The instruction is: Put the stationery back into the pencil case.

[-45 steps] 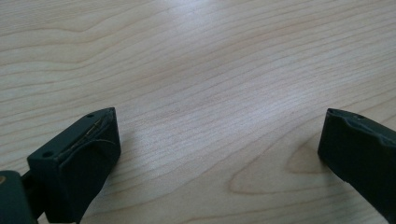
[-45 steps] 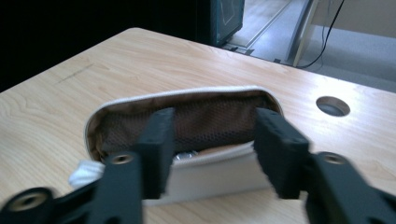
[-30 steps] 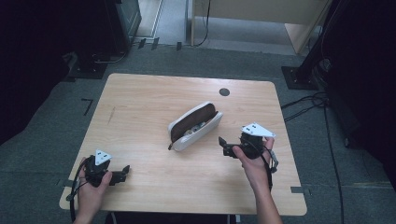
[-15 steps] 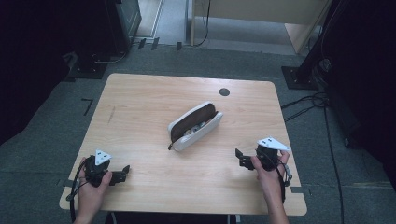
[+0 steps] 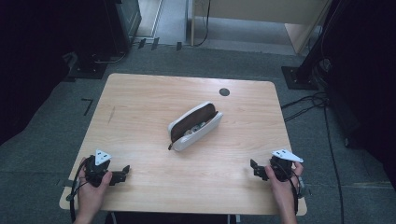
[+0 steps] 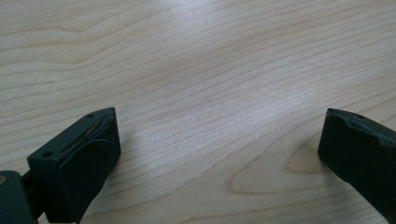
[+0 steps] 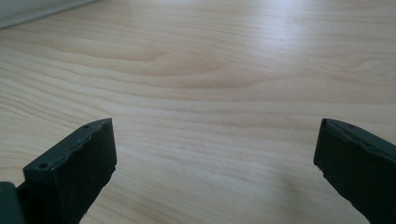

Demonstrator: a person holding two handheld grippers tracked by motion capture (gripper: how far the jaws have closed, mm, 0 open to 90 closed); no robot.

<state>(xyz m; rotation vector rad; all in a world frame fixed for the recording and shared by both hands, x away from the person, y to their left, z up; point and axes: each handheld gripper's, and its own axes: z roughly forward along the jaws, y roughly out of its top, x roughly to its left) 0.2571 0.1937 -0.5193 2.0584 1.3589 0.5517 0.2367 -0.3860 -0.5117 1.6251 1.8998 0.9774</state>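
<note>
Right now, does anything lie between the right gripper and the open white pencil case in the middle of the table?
Nothing visible does: bare light wooden table separates the right gripper from the white, brown-lined pencil case.

Pale wood worktop, soft pouch, matt black jaws.

The worktop (image 5: 140, 107) is light wood-grain with a smooth, faintly sheeny finish. The pouch (image 5: 195, 126) near its middle looks like soft white cloth or leatherette with a brown lining. The left gripper (image 6: 219, 154) and the right gripper (image 7: 215, 158) have matt black jaws that look like plastic, with slightly rough edges.
</note>
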